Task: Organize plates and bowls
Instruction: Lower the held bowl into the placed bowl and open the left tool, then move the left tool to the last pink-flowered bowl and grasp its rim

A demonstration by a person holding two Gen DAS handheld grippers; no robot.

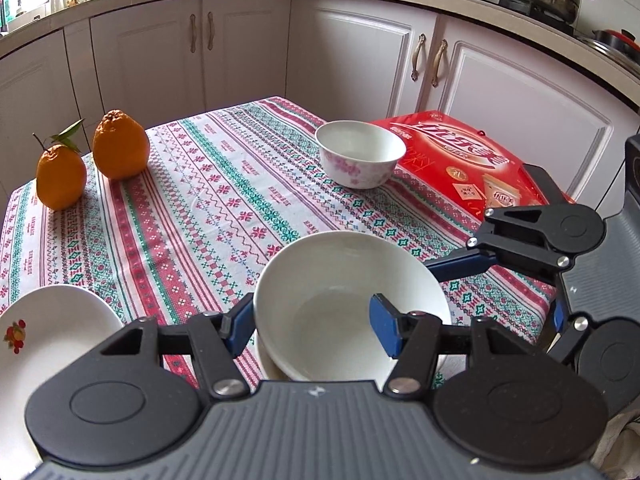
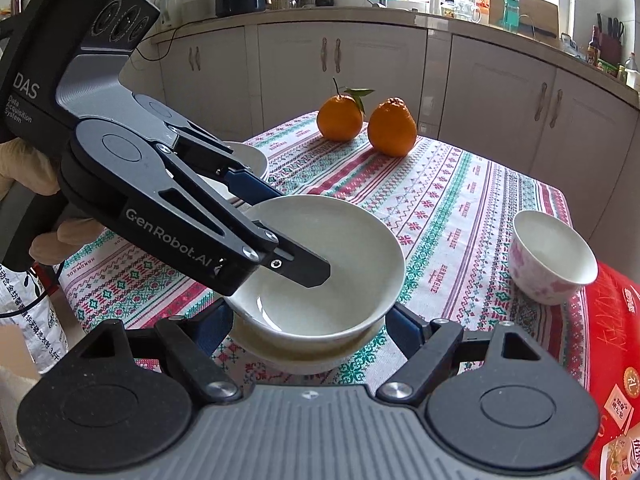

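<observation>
The left claw [image 1: 316, 330] is clamped on the near rim of a plain white bowl [image 1: 352, 296], one finger inside and one outside, the bowl sitting in a second dish at six o'clock on the cloth-covered surface [image 1: 192, 208]. The right claw [image 2: 308, 324] stands apart, its fingers flanking the lower dish [image 2: 296, 354], contact unclear. A flowered bowl [image 1: 360, 154] stands at one o'clock, a plate [image 1: 48, 332] at eight.

Left gripper [image 1: 316, 330] pinches the rim of a tilted white bowl [image 1: 340, 300], one finger inside, one outside. The bowl sits in another bowl [image 1: 267, 364] on a patterned tablecloth [image 1: 200, 200]. Right gripper [image 1: 500, 292] flanks it. Beyond: floral bowl [image 1: 360, 154], two oranges [image 1: 120, 150], red box [image 1: 472, 160].
</observation>
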